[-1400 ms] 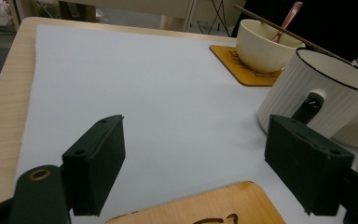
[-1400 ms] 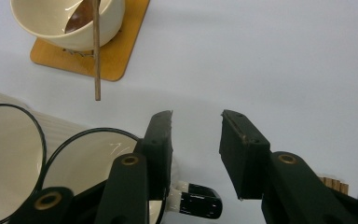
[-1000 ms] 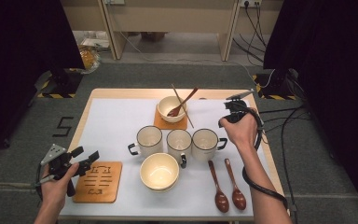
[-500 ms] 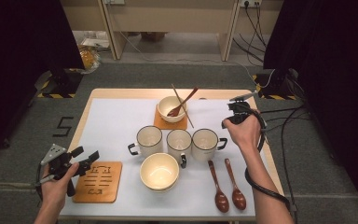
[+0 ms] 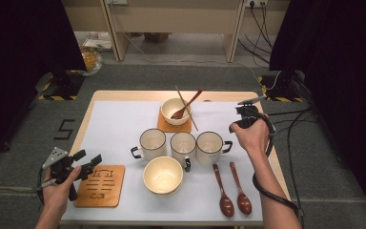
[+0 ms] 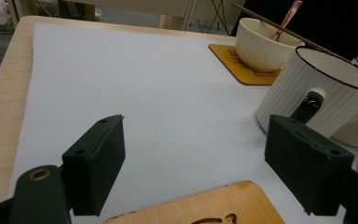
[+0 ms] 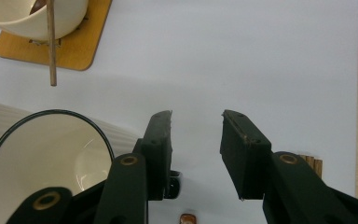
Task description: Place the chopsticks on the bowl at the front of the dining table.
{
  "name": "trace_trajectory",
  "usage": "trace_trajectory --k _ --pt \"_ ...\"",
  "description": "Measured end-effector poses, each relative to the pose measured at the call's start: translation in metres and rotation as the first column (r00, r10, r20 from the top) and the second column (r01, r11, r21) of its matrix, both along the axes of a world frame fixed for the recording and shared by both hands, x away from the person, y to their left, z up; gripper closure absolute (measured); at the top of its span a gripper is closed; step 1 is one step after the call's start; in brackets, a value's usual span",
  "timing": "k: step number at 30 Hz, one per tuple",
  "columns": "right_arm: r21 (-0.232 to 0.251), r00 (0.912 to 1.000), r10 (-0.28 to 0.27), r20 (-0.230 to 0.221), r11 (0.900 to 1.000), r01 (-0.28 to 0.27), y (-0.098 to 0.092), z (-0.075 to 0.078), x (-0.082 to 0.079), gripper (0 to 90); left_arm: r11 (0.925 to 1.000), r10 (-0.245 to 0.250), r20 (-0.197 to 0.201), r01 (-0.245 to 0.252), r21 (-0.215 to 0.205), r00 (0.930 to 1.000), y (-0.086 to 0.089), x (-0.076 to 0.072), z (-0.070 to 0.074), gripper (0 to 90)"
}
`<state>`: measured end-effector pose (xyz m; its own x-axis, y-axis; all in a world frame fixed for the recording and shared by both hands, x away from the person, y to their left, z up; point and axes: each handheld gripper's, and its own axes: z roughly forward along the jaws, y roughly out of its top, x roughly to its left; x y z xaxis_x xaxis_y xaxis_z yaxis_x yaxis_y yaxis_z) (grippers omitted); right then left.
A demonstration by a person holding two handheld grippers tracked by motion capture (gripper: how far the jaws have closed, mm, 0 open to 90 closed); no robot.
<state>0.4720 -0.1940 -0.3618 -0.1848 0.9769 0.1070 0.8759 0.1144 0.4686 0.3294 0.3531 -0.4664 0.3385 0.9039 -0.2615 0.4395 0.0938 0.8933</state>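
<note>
Three white mugs stand in a row mid-table. Behind them a cream bowl sits on a wooden coaster with a spoon and a chopstick in it. Another cream bowl sits in front, and two brown wooden spoons lie to its right. My left gripper hovers open over the near-left wooden coaster, with its jaws spread wide over the white mat. My right gripper points down, open and holding nothing, just right of the rightmost mug and beside its handle.
A white mat covers most of the wooden table. Cables trail off the right side from the right gripper. Bare mat lies at the left and at the back right.
</note>
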Motion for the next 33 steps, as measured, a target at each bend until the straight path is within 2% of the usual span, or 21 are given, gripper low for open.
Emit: trace_trajectory --k 33 --pt "-0.004 0.9989 -0.045 -0.014 0.999 0.045 -0.025 -0.011 -0.007 63.6 1.0000 0.001 0.000 -0.001 -0.001 1.0000 0.000 0.000 0.000 19.6"
